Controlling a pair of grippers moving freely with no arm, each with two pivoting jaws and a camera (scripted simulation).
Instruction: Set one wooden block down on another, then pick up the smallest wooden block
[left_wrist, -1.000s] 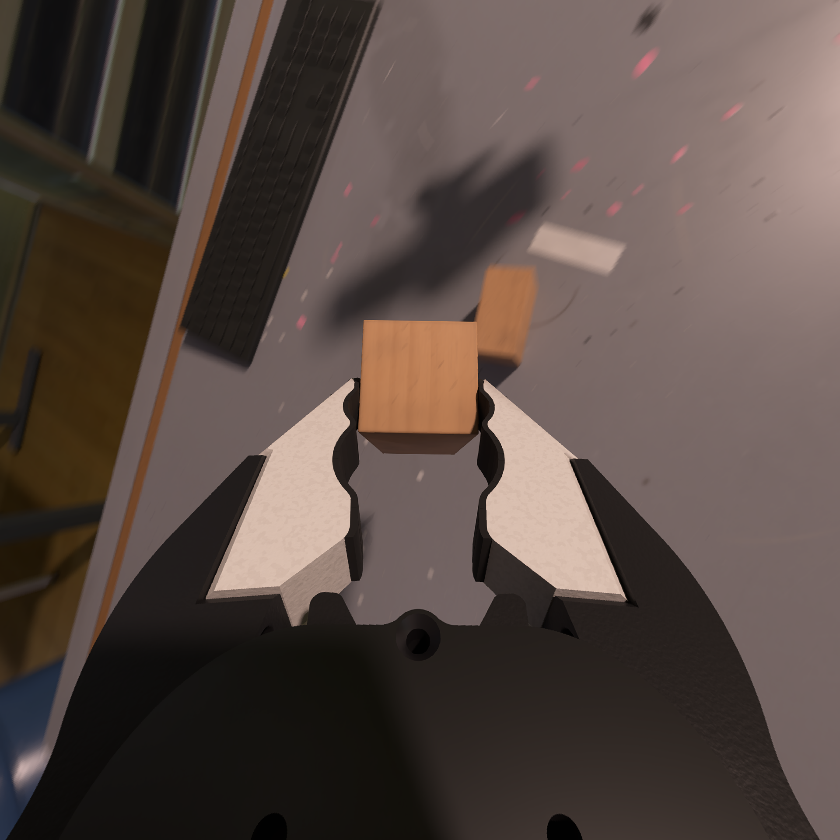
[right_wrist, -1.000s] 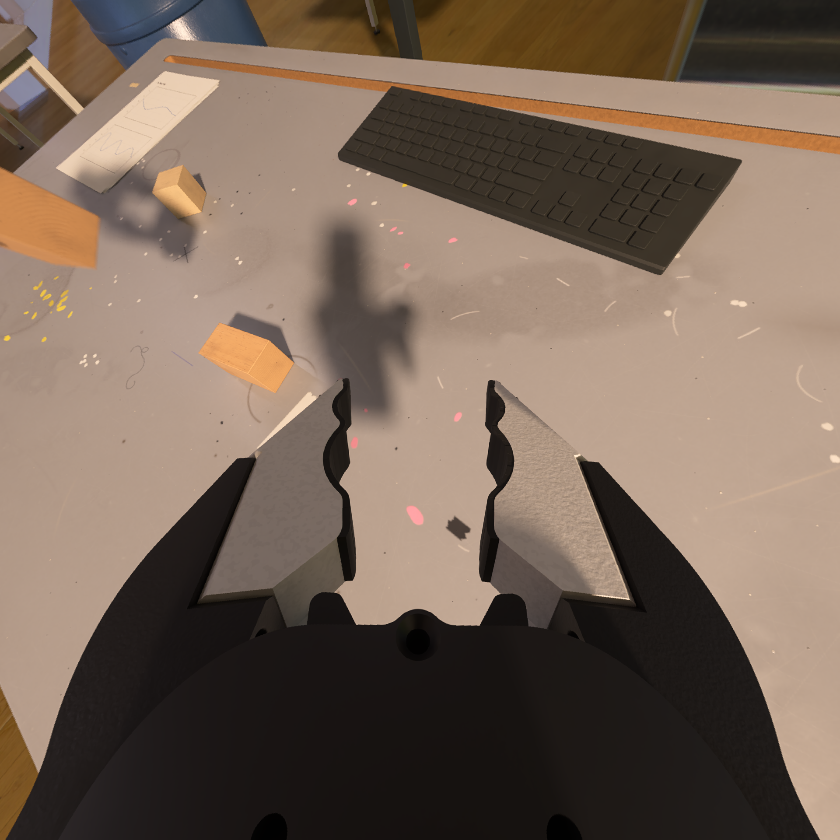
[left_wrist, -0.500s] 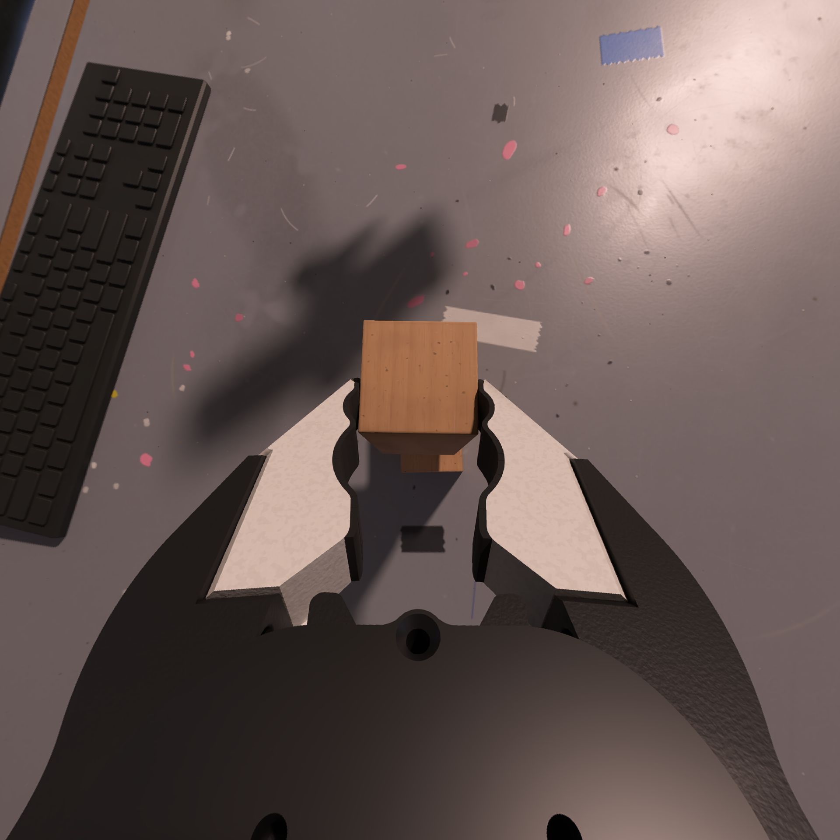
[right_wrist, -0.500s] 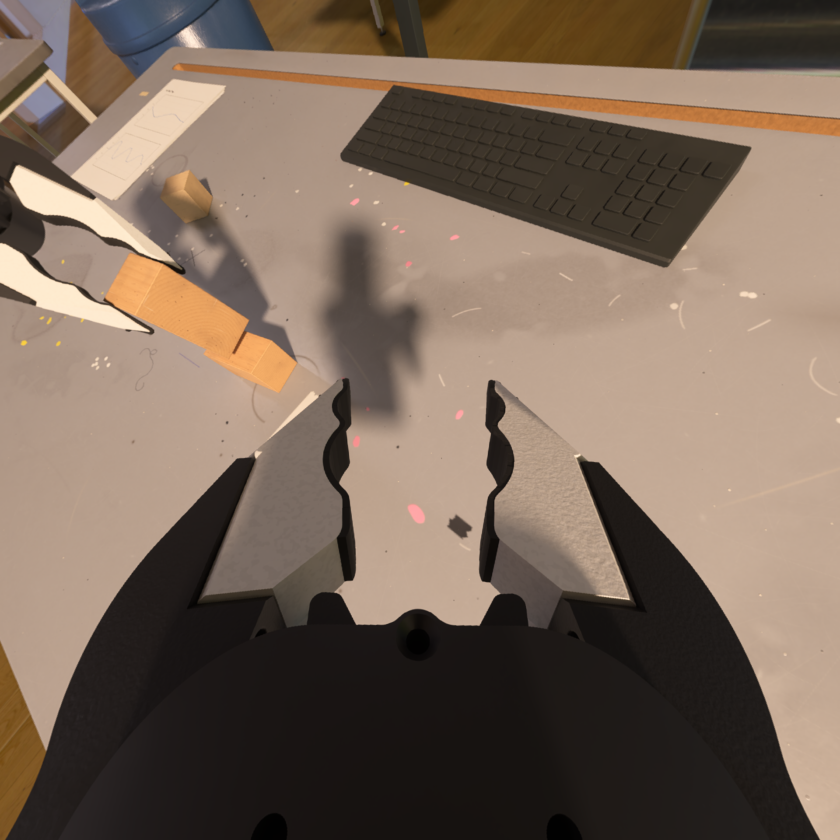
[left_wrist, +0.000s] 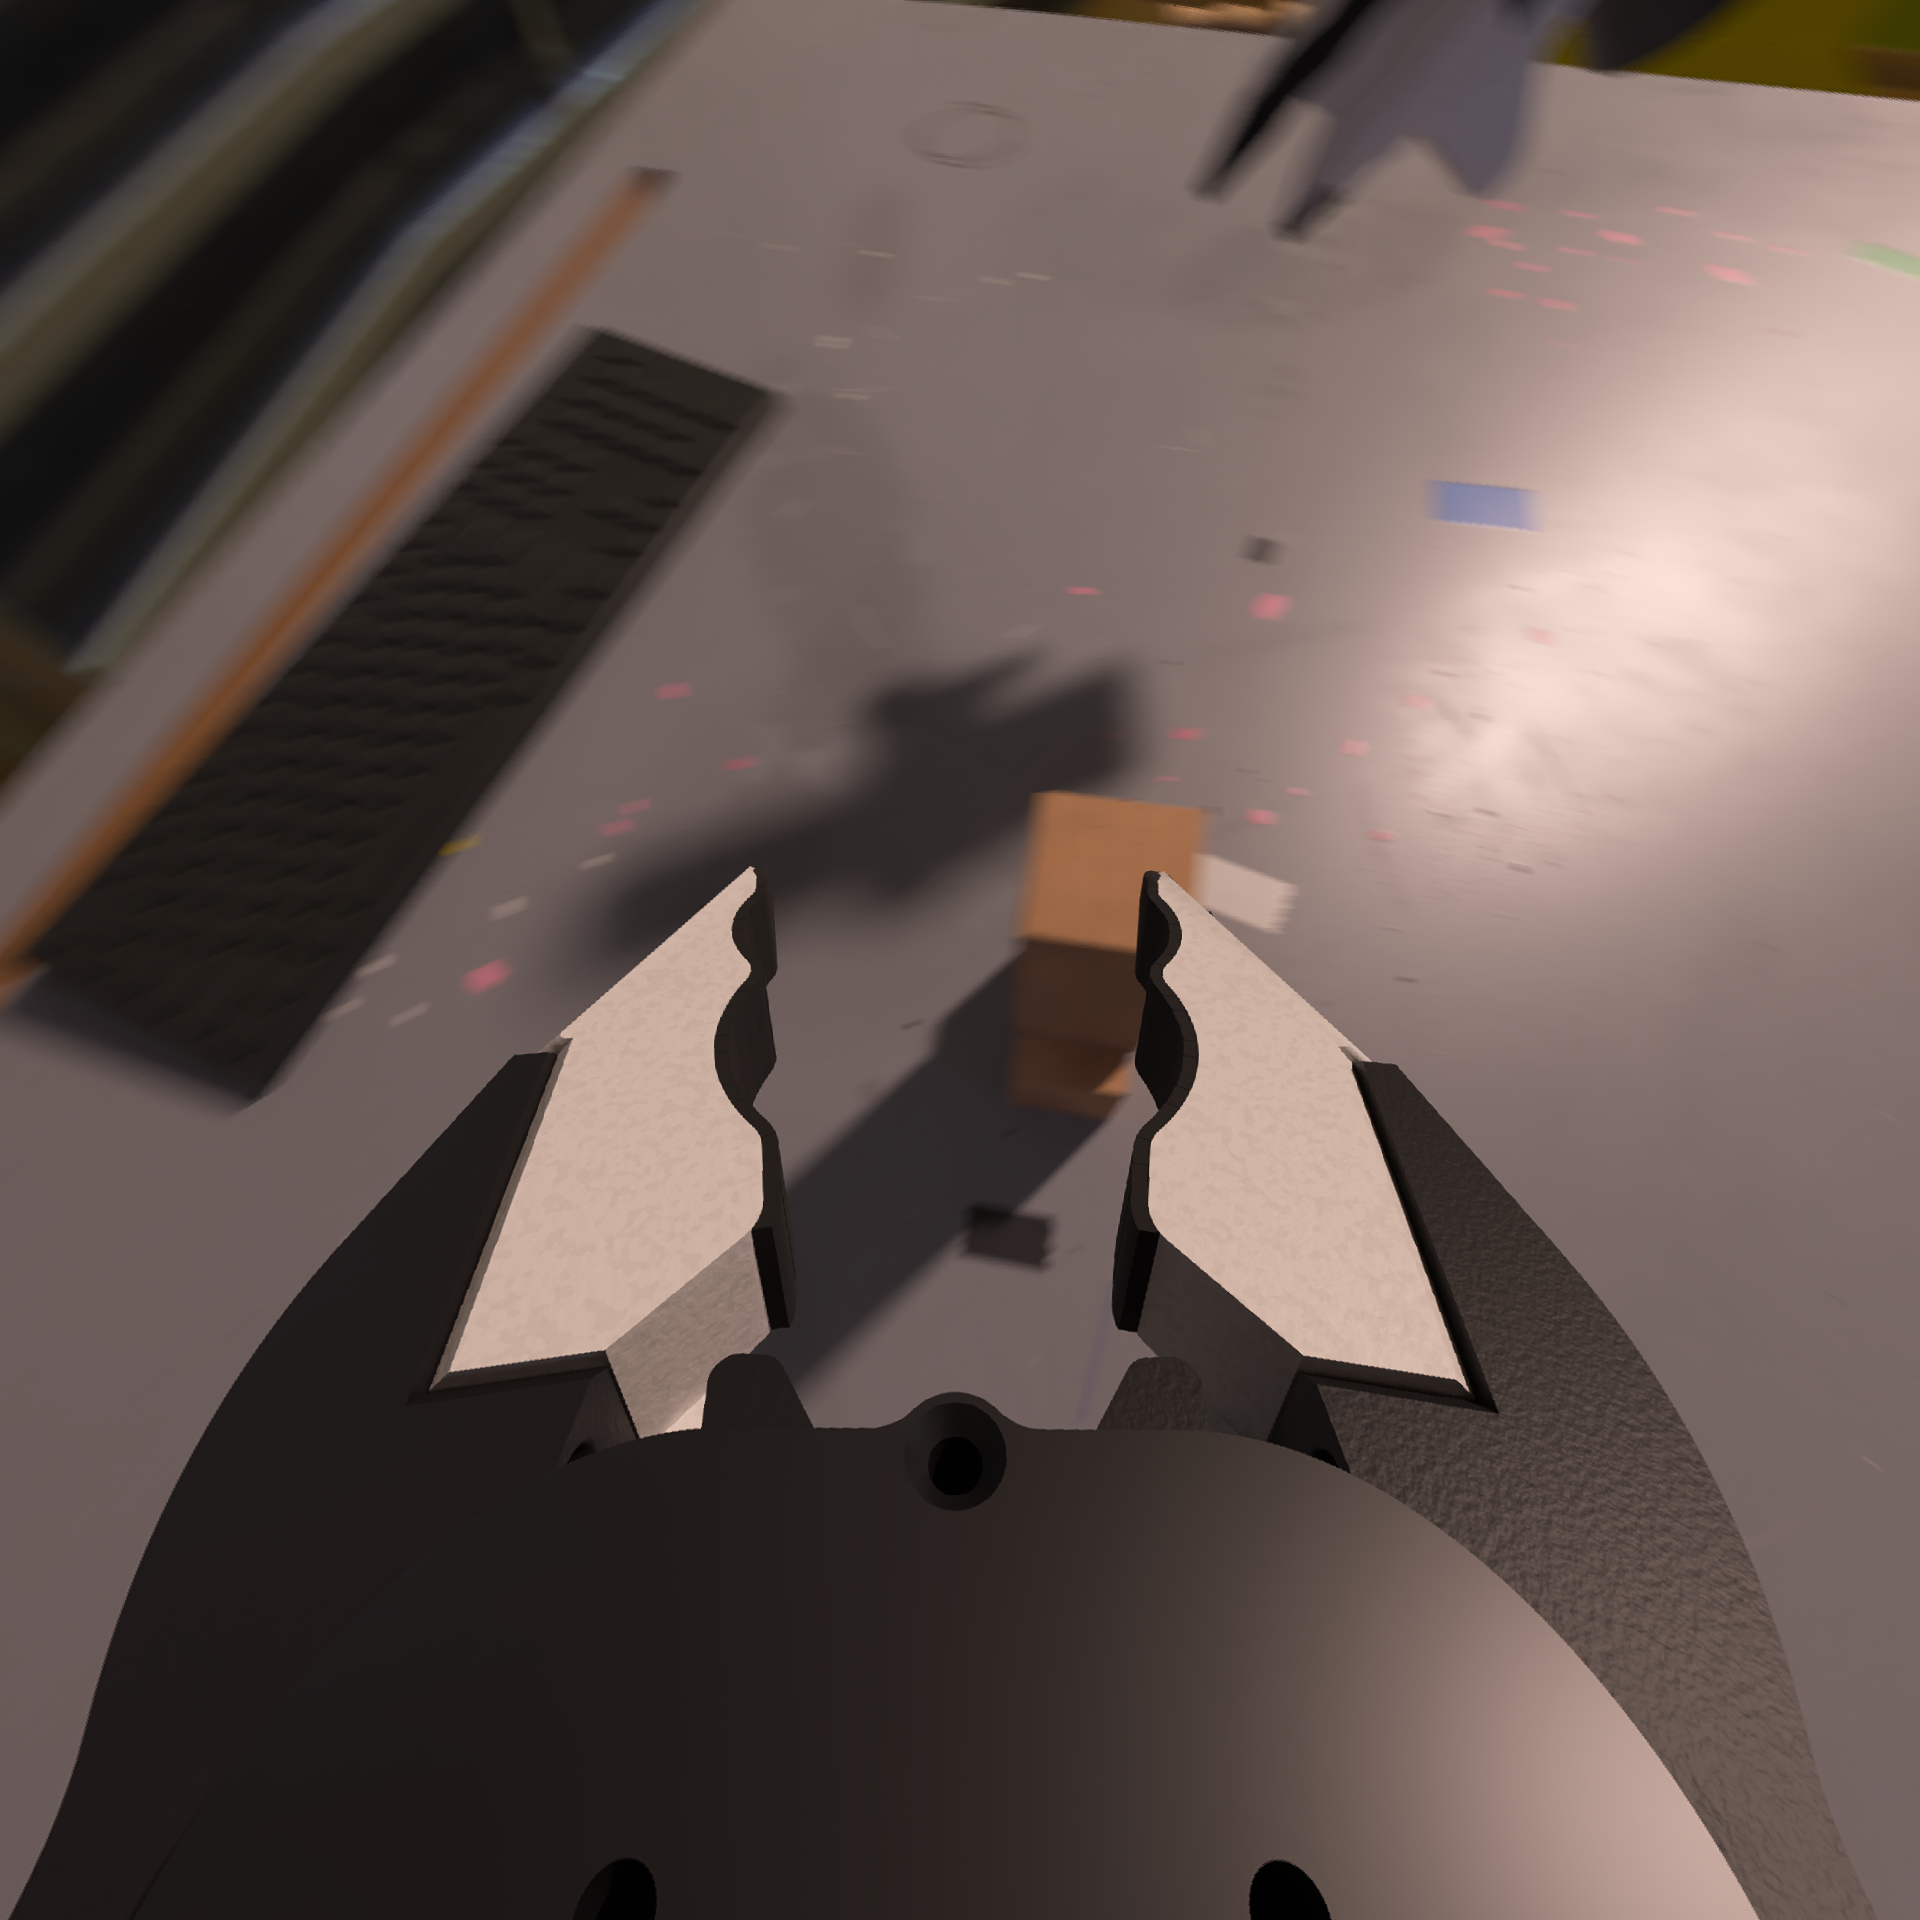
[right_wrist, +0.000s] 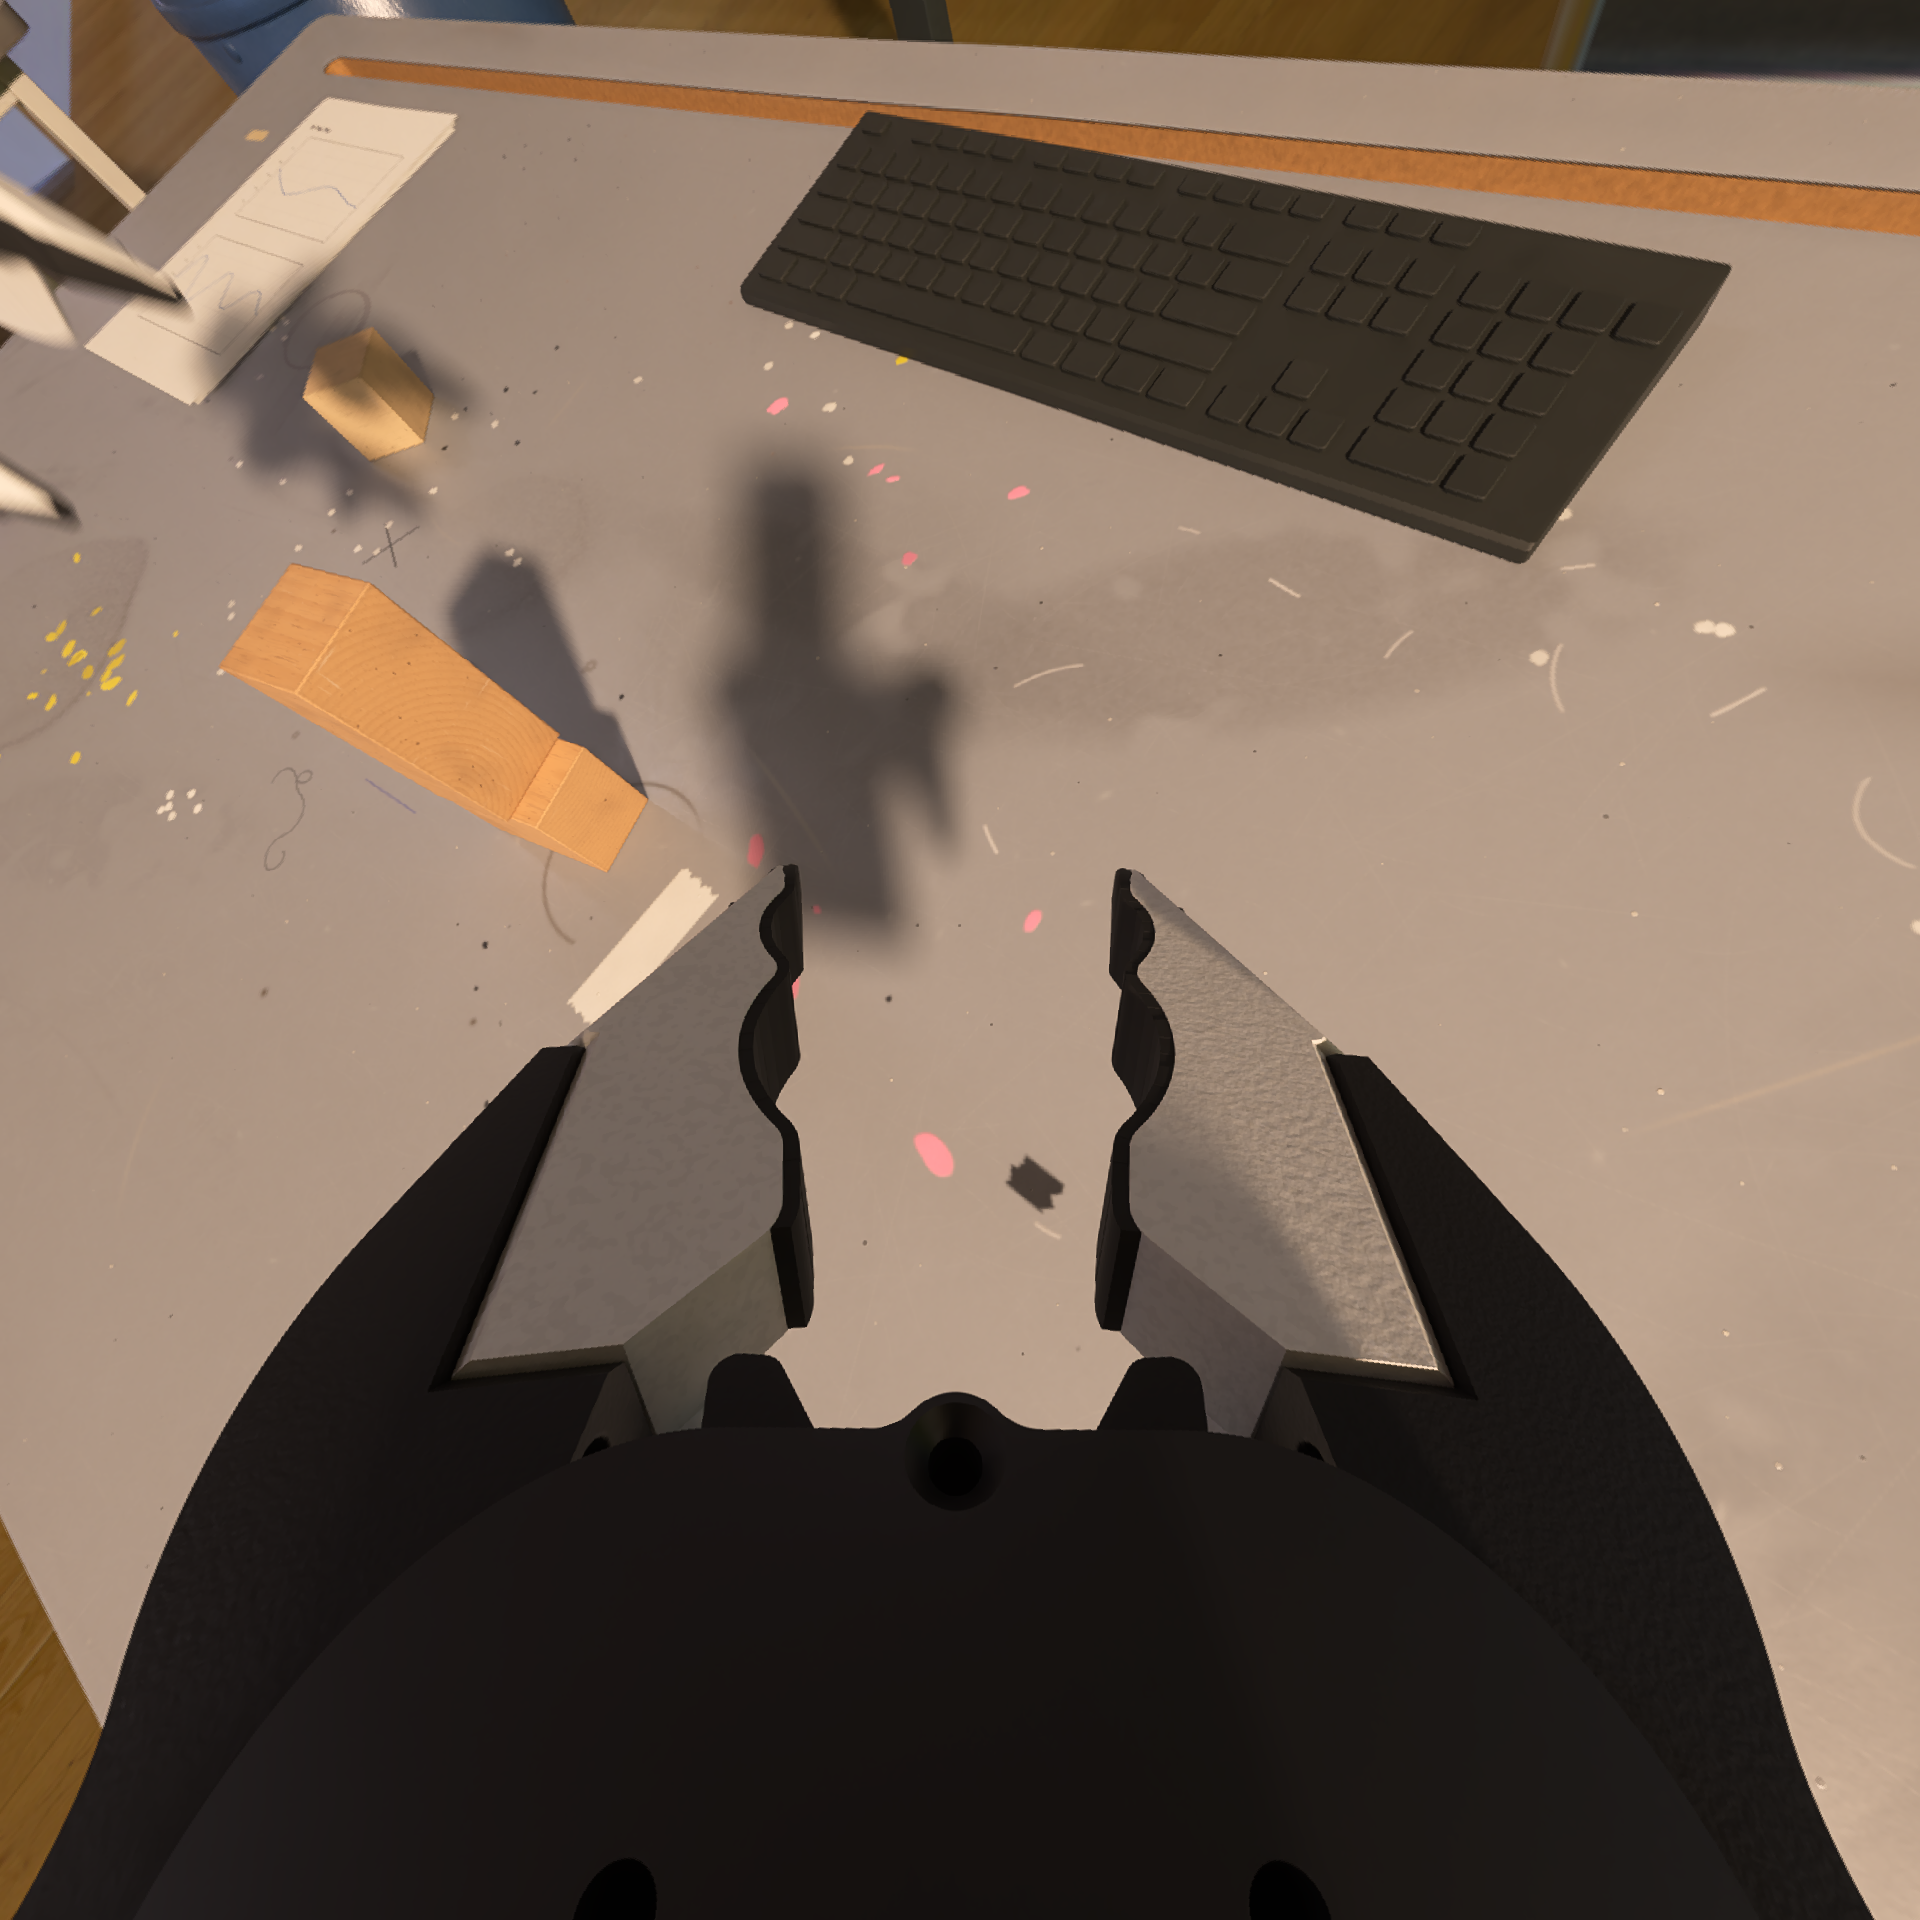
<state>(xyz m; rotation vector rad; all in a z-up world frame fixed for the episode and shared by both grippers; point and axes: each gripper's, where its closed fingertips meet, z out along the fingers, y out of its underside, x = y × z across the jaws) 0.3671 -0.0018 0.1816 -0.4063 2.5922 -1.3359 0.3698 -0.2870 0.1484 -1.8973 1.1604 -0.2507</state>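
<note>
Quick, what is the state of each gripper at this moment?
Left gripper: open, holding nothing; the stacked wooden blocks stand on the table beyond its fingertips.
Right gripper: open, holding nothing.

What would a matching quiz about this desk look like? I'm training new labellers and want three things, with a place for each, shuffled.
Things:
1. large wooden block
2. lone wooden block
3. keyboard

Places:
A. beside the paper sheet
B. near the orange strip
C. on top of another block

Pairs: 1-C, 2-A, 3-B
</note>
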